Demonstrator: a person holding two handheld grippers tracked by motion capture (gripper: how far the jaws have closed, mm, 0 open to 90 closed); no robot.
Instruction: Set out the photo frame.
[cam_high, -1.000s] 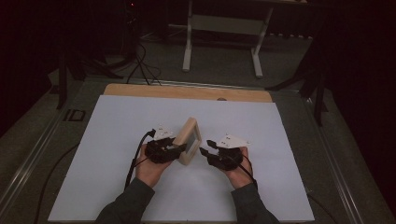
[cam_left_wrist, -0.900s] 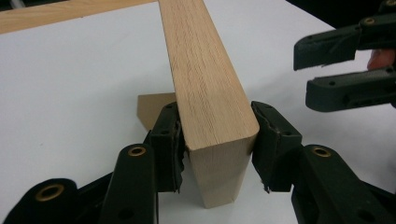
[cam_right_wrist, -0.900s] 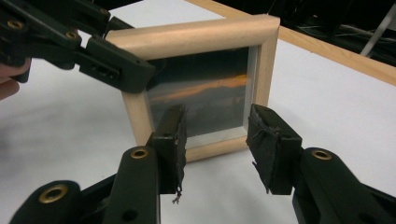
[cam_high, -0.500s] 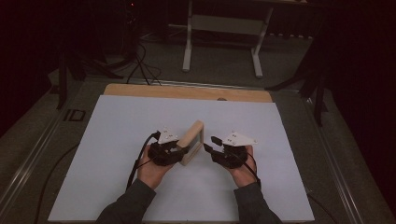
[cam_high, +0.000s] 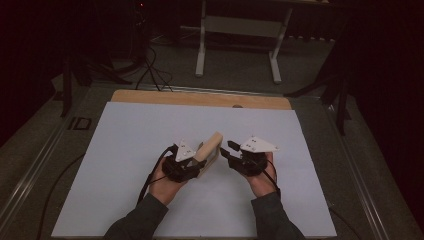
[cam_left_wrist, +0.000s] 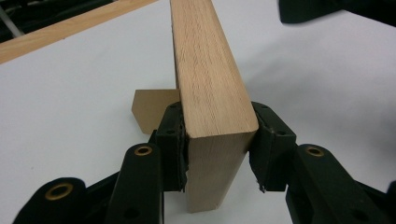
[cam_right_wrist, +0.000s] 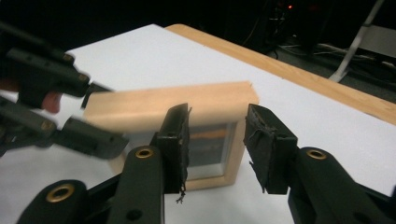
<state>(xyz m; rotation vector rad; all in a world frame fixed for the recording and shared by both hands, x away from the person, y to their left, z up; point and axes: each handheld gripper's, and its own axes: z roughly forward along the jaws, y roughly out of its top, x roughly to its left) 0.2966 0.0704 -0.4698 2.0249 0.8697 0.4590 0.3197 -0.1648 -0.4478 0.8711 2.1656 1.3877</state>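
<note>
The left claw (cam_high: 199, 161) is clamped on the near end of a wooden picture frame (cam_high: 210, 149), its two pads pressed against opposite faces of the frame's top bar, as the left gripper view (cam_left_wrist: 215, 140) makes plain. The frame (cam_left_wrist: 208, 79) stands on edge near the middle of the white worktop (cam_high: 125, 150), and behind it in that view a brown easel stand (cam_left_wrist: 150, 109) pokes out toward the sheet.

Compared with a second ago, the frame has tipped and swung: it stood more squarely between the two hands then, and now its far end leans up and away toward the right hand. The right claw (cam_high: 230, 150) has drawn back a little and sits just beside the frame's far end, jaws spread and holding nothing; in the right gripper view (cam_right_wrist: 217, 140) the frame (cam_right_wrist: 187, 112) lies beyond the open pads, apart from them, glass pane facing the camera.

This suggests the left hand now carries the frame alone, turning it to present an edge. The likely next step is for the right claw to close on the frame's free end, or on the stand behind it.
</note>
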